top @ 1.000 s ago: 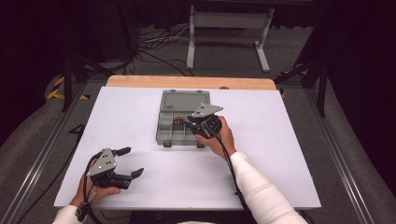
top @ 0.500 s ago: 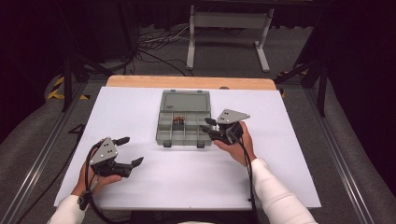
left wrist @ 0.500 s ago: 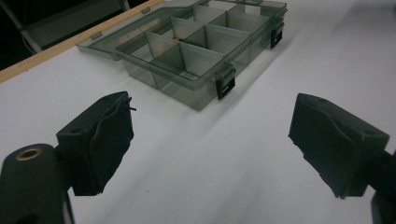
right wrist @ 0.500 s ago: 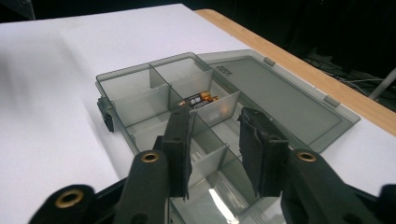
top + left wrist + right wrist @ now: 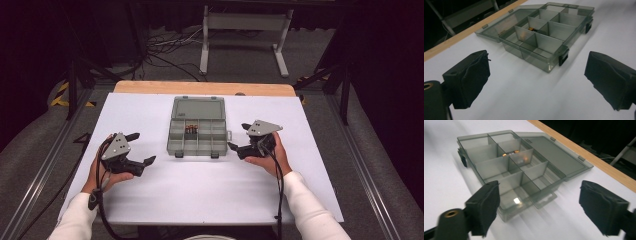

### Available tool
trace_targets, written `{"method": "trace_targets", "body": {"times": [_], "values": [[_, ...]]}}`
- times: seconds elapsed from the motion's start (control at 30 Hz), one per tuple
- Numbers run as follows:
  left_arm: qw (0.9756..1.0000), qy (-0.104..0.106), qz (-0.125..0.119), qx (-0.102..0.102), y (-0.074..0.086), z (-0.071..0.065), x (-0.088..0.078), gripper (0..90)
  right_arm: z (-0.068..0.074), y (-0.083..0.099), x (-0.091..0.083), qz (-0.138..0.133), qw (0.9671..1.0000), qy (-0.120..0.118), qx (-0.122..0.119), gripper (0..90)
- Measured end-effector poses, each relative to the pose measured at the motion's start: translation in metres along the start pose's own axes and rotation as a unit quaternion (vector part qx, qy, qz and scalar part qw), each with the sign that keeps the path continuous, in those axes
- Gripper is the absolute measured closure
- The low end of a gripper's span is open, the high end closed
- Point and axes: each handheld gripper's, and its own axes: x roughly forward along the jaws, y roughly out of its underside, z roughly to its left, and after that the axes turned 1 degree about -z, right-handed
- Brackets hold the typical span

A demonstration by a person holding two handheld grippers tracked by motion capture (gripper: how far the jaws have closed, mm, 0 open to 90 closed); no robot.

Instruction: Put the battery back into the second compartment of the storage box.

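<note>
A grey see-through compartment box (image 5: 197, 134) lies in the middle of the white table (image 5: 200, 195), its lid folded flat toward the far side. A few small orange-tipped items (image 5: 191, 129) sit in one middle compartment. My left gripper (image 5: 142, 148) hovers left of the box, open and empty; its jaws have just been opening a little wider. To the right of the box is my right gripper (image 5: 238, 136), whose jaws have just been opening, with nothing between them. The left gripper view has the box (image 5: 541, 42) ahead of its gripper (image 5: 537, 82). In the right gripper view, the box (image 5: 506, 170) lies just beyond its gripper (image 5: 539, 207).
A wooden strip (image 5: 200, 88) runs along the table's far edge. Behind it on the floor stand a metal frame (image 5: 245, 30) and loose cables (image 5: 165, 50). Two black latches (image 5: 563, 58) stick out from the box's front wall.
My right gripper has moved from over the box to the table on its right, and its jaws have spread wide. The left gripper has shifted farther up the table.
</note>
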Motion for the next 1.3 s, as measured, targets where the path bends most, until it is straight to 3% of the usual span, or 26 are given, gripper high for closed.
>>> {"method": "trace_targets", "body": {"times": [0.13,0.3,0.43,0.5,0.53,0.63,0.7,0.73,0.83,0.9,1.0,1.07,1.1,1.17,1.3], "values": [[0.9999,-0.010,0.013,0.002,-0.002,0.006,0.008,5.5,-0.012,0.008,-0.005,-0.006,0.9998,0.006,0.020,14.4],[0.9982,-0.036,0.047,0.004,0.000,0.015,0.018,14.7,-0.023,0.016,-0.006,-0.002,0.9994,0.013,0.031,27.2],[0.9971,-0.048,0.058,0.002,0.002,0.023,0.023,30.2,-0.027,0.017,-0.004,0.007,0.9993,0.016,0.033,43.9],[0.9971,-0.048,0.058,-0.011,0.002,0.028,0.026,42.5,-0.028,0.017,-0.001,0.019,0.9989,0.030,0.031,55.8],[0.9969,-0.046,0.061,-0.018,0.002,0.031,0.027,49.1,-0.029,0.017,-0.001,0.026,0.9988,0.026,0.032,59.5],[0.9964,-0.044,0.072,-0.015,0.002,0.036,0.031,68.5,-0.041,0.016,0.000,0.036,0.9971,0.019,0.064,79.5],[0.9960,-0.047,0.074,-0.017,0.001,0.037,0.033,77.5,-0.044,0.016,0.000,0.035,0.9969,0.020,0.067,84.3],[0.9962,-0.040,0.075,-0.020,0.000,0.041,0.036,81.8,-0.052,0.016,0.002,0.041,0.9956,0.019,0.082,90.0],[0.9958,-0.037,0.080,-0.026,-0.002,0.046,0.041,89.3,-0.056,0.015,0.005,0.045,0.9955,0.026,0.078,90.0],[0.9953,-0.027,0.087,-0.033,-0.003,0.053,0.050,89.6,-0.061,0.014,0.015,0.069,0.9950,0.030,0.066,90.0],[0.9940,-0.028,0.098,-0.039,-0.006,0.061,0.061,89.7,-0.069,0.012,0.023,0.073,0.9943,0.045,0.063,90.0],[0.9936,-0.027,0.102,-0.040,-0.009,0.066,0.068,89.7,-0.078,0.011,0.029,0.076,0.9928,0.042,0.082,90.0],[0.9930,-0.028,0.107,-0.041,-0.011,0.069,0.073,89.7,-0.081,0.011,0.032,0.079,0.9923,0.051,0.080,90.0],[0.9922,-0.028,0.114,-0.043,-0.014,0.073,0.078,89.7,-0.087,0.010,0.038,0.084,0.9914,0.043,0.091,90.0],[0.9912,-0.029,0.120,-0.047,-0.018,0.081,0.090,89.7,-0.090,0.006,0.049,0.103,0.9903,0.043,0.082,90.0]]}}
